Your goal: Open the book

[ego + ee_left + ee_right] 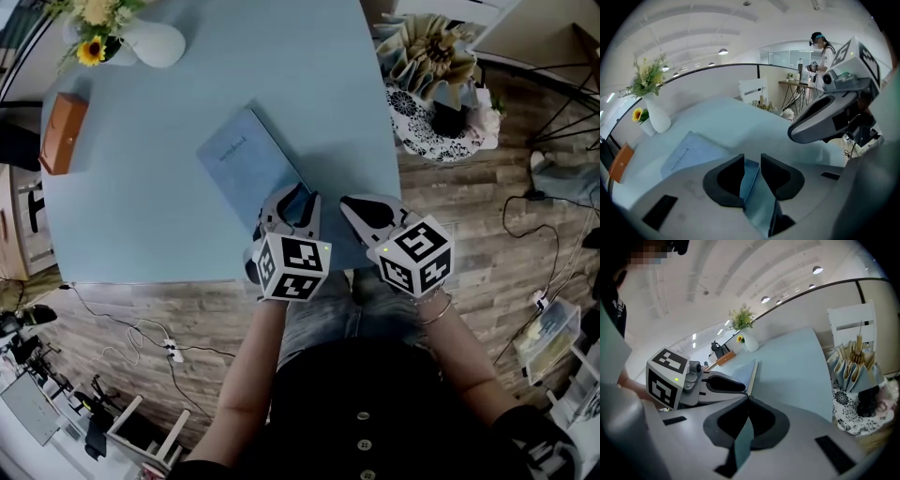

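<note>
While the pale blue softcover book [246,161] is lying at the near edge of the light blue worktop [187,84], the left claw [752,163] is narrowly pinching its corner and the right claw [746,401] is clamping its thin cover [743,443]; uneven pulling is probably risking a tear.

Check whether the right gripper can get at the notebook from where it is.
Likely yes: the right gripper sits right beside the notebook, with only bare table between them. The left gripper holds just the near corner, leaving the right edge free.
</note>
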A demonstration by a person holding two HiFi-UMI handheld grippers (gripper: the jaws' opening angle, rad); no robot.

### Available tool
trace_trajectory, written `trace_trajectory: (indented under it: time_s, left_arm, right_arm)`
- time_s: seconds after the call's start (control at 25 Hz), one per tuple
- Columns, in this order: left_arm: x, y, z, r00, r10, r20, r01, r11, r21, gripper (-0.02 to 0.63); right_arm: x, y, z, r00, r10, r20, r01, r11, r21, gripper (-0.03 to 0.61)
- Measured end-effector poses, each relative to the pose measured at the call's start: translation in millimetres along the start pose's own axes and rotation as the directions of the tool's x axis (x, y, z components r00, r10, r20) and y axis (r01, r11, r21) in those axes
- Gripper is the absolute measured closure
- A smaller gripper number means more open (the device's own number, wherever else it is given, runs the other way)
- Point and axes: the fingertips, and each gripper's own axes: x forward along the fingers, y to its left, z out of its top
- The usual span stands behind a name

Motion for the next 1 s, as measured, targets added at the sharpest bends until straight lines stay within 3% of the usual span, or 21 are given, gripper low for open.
trace_trajectory:
  time_s: [0.6, 1.0]
  left_arm:
    - [9.5, -0.3, -5.3, 0.999, 0.008, -0.036, -0.007, 1.0, 0.018, 0.529]
    - [13.9, -1.4, -8.5, 0.996, 0.034, -0.077, -0.028, 0.996, 0.084, 0.529]
  right_arm:
    - [0.5, -9.6, -12.8, 1.0, 0.007, -0.006, -0.006, 0.999, 0.052, 0.574]
    - [-0.7, -12.7, -10.6, 1.0, 0.007, 0.011, -0.008, 0.998, 0.064, 0.574]
